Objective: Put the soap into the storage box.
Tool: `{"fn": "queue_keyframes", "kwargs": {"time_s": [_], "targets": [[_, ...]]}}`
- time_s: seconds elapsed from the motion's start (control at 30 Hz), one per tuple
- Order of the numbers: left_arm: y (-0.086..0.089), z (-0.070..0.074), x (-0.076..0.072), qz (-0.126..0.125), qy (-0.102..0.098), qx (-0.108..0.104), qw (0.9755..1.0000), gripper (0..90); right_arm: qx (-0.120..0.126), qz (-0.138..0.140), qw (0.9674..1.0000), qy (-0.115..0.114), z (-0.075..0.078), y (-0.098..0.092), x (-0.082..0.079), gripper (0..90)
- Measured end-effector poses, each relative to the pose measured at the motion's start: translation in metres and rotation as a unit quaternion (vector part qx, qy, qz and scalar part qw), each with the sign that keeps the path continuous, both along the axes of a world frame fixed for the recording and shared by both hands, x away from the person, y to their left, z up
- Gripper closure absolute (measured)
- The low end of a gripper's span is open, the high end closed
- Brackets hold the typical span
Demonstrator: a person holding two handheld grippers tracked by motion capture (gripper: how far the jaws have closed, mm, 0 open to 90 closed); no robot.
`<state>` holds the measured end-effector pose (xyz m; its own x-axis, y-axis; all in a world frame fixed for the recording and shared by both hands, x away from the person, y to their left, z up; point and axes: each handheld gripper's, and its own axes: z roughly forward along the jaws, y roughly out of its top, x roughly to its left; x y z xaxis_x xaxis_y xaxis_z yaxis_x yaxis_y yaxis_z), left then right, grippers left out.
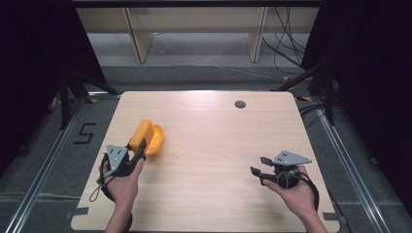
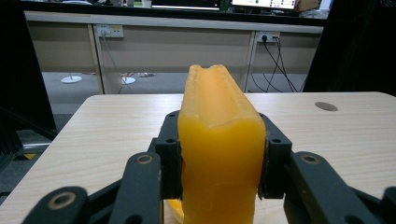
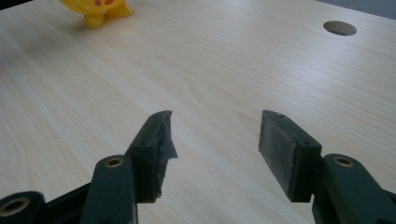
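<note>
- Tabletop (image 1: pixel 209 145) of pale wood grain is carrying everything, with a small round grey hole (image 1: pixel 240 104) sitting near its far edge, right of centre.
- Left gripper (image 1: pixel 138 148), a black two-jaw tool with a grey three-cornered plate on top, is sitting in the person's left hand (image 1: pixel 122 182) near the left edge of the tabletop, about midway between the near and far edges.
- Its jaws are clamping a yellow-orange, soft-looking plastic toy (image 1: pixel 148 137); in the left gripper view the pads (image 2: pixel 170 165) are pressing against both flanks of the toy (image 2: pixel 219 154), which is standing up between them with a notched top.
- The toy is lying just past the left gripper's tips, toward the far edge, and whether its underside is touching the wood cannot be told.
- Right gripper (image 1: pixel 258 166), the same black build with a grey plate, is resting in the right hand (image 1: pixel 294 191) near the right edge, toward the near right corner, and pointing leftward across the tabletop.
- Its jaws are standing roughly half apart with nothing between them; in the right gripper view bare wood is showing in the gap (image 3: pixel 215 154), and the yellow toy (image 3: pixel 98 10) is appearing far off at the upper left.
</note>
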<state>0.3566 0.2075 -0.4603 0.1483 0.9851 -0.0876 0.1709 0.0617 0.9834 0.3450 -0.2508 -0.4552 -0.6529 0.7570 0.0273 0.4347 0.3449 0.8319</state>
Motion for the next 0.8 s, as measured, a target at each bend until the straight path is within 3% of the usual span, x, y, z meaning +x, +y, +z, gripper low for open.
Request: {"fn": "queue_keyframes", "kwargs": {"time_s": [0.1,0.27,0.47,0.57,0.63,0.8], "targets": [[-0.004,-0.001,0.005,0.006,-0.005,0.010,0.9999,60.3,0.009,-0.003,0.9999,0.014,0.000,0.002,-0.002,44.7],[-0.007,-0.002,0.017,0.009,-0.007,0.013,0.9998,60.3,0.005,0.000,0.9999,0.010,-0.001,0.001,-0.001,44.6],[-0.006,-0.011,0.027,0.014,-0.003,0.003,0.9999,60.4,0.000,0.003,1.0000,0.004,-0.002,0.001,0.001,44.5],[-0.008,-0.018,0.031,0.014,-0.002,0.004,0.9999,60.4,0.007,0.000,0.9997,0.022,-0.002,0.002,-0.001,44.4],[-0.008,-0.023,0.034,0.016,-0.002,0.004,0.9999,60.4,0.008,-0.002,0.9998,0.017,-0.002,0.003,-0.001,44.3],[-0.013,-0.025,0.038,0.022,-0.014,-0.008,0.9996,60.4,0.002,0.005,0.9999,0.013,-0.003,0.002,0.000,44.2]]}}
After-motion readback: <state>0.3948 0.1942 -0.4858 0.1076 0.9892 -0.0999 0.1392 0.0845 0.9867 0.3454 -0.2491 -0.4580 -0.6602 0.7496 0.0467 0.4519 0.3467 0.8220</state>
